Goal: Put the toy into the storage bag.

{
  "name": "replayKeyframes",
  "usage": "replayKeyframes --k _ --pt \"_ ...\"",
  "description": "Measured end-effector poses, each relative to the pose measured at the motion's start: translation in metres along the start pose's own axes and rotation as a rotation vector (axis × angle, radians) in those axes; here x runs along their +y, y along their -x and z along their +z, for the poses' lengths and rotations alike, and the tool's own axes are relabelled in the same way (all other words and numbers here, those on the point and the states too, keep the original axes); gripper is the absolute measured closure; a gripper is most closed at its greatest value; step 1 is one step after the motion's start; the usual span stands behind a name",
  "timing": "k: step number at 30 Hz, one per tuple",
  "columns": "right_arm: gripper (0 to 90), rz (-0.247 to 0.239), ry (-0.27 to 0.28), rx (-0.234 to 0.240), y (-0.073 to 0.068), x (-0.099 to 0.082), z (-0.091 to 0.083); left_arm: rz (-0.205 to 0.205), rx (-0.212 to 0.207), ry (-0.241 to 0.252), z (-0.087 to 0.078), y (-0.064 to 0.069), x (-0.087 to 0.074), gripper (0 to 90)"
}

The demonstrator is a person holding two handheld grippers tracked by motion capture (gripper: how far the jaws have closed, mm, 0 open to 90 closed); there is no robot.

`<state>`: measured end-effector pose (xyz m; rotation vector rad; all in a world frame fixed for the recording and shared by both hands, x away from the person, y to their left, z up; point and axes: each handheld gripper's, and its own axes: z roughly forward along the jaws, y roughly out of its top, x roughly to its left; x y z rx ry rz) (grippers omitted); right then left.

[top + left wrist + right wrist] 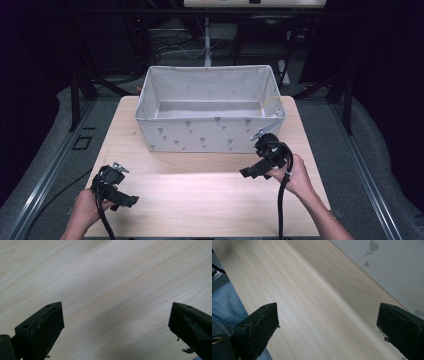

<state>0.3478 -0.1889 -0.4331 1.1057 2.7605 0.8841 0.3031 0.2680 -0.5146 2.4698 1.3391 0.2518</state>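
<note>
- Pale wood table, just the one, and it carries one container: a grey fabric storage bin with a small dark flower print on its walls.
- The bin sits toward the far half of the table, open at the top. From the high view its floor looks bare; the near inside wall is hidden, so can't vouch for that strip.
- One yellowish wire or cord hangs at the bin's right rim, near the corner. Too small to say what it is.
- Two grippers, one per hand. The left gripper is at the near left corner of the table, jaws spread wide, nothing between them but bare wood in the left gripper view.
- The right gripper is just in front of the bin's near right corner, jaws also wide apart and holding nothing. In the right gripper view the bin's printed wall is close by.
- Two black cables, one trailing from each gripper toward the person.
</note>
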Motion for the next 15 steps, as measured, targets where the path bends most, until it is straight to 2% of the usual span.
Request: replayKeyframes --k 2,3,6,7,11,14,15 --pt "3.6 0.005 -0.003 -0.002 0.0 -0.003 0.003 0.002 -0.001 -0.001 0.0 0.0 0.0 0.0" --pt "4.4 -0.007 0.011 -0.026 -0.001 -0.011 0.009 0.001 0.0 -0.002 0.001 0.001 0.0 0.0" --pt "4.3 0.0 0.015 -0.014 0.002 -0.016 0.016 0.008 -0.001 -0.008 0.002 0.001 0.001 0.0" --pt "4.4 -0.003 -0.004 -0.021 0.003 -0.019 0.021 0.01 -0.002 -0.009 0.002 0.001 0.002 0.0" --pt "5.8 0.006 -0.014 -0.008 0.005 -0.024 0.027 0.011 -0.001 -0.008 0.002 0.001 0.002 0.0" --pt "9.9 0.001 -0.068 -0.001 0.008 -0.034 0.04 0.019 -0.001 -0.009 0.002 0.001 0.002 0.0" --pt "9.9 0.001 -0.068 -0.001 0.008 -0.034 0.04 0.019 -0.001 -0.009 0.002 0.001 0.002 0.0"
